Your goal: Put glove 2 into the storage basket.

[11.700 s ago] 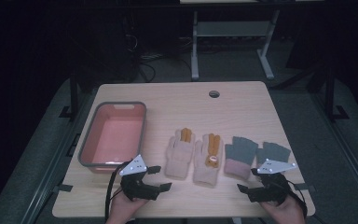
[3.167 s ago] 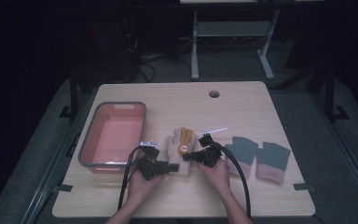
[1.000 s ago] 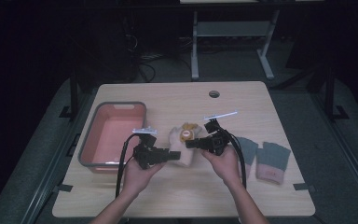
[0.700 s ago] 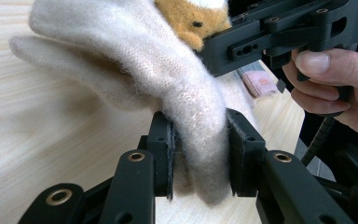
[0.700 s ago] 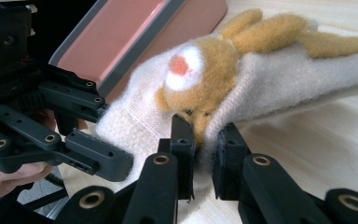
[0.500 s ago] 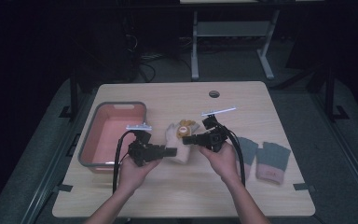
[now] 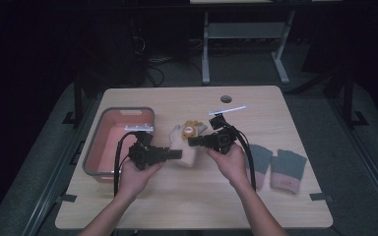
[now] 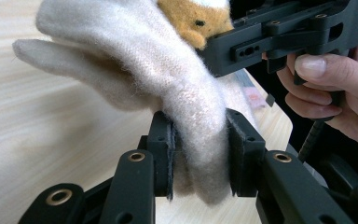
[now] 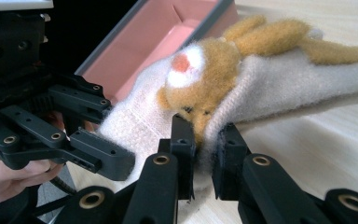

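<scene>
Your left gripper (image 7: 177,154) and right gripper (image 7: 193,142) each pinch the cream glove (image 7: 187,147), held above the table (image 7: 187,206) beside the pink bin (image 7: 123,147). Their jaws hide its cuff edge; dim light blurs the grey gloves (image 7: 275,167).

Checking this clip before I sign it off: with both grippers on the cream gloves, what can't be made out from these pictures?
- Cream gloves: high view too small, grippers overlap them; whether one glove or two is gripped is unclear.
- Left gripper: fabric covers the pad faces between its jaws.
- Right gripper: glove edge hides what lies between its jaws.
- Pink bin: near part hidden by the left hand, high view.
- Grey gloves: label too small to read.
</scene>
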### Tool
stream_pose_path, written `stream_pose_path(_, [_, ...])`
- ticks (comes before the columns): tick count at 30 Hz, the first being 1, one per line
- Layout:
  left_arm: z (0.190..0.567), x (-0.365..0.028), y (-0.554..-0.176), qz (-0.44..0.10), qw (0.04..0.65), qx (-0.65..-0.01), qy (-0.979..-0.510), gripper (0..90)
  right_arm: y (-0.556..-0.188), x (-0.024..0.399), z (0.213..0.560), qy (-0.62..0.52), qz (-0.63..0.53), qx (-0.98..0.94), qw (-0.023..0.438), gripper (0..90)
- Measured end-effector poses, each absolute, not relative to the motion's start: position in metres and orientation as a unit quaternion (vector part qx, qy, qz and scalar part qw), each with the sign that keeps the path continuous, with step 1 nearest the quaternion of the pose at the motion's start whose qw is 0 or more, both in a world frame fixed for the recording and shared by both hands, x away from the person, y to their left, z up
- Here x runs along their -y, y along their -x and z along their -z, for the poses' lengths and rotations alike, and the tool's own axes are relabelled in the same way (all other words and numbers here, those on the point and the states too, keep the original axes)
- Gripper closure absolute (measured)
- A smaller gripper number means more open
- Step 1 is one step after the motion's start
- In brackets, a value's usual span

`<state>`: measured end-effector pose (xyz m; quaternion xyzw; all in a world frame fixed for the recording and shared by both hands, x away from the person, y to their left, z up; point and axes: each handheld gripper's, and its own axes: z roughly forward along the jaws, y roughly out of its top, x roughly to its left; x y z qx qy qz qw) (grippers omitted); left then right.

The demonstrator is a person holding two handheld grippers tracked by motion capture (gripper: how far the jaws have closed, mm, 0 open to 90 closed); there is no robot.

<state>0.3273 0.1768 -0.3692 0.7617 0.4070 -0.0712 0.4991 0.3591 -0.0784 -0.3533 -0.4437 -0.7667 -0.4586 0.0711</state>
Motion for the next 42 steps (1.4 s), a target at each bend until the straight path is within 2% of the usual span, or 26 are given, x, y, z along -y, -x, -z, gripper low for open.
stream_pose_path(23, [0.339, -0.217, -0.333, 0.054, 0.512, -0.417, -0.749, 66.4, -0.377, 0.037, 0.319, 0.415, 0.461, 0.782, 0.067, 80.5])
stream_pose_path(42, [0.328, -0.249, -0.332, 0.034, 0.521, -0.425, -0.739, 66.4, -0.385, 0.004, 0.303, 0.398, 0.459, 0.791, 0.069, 80.5])
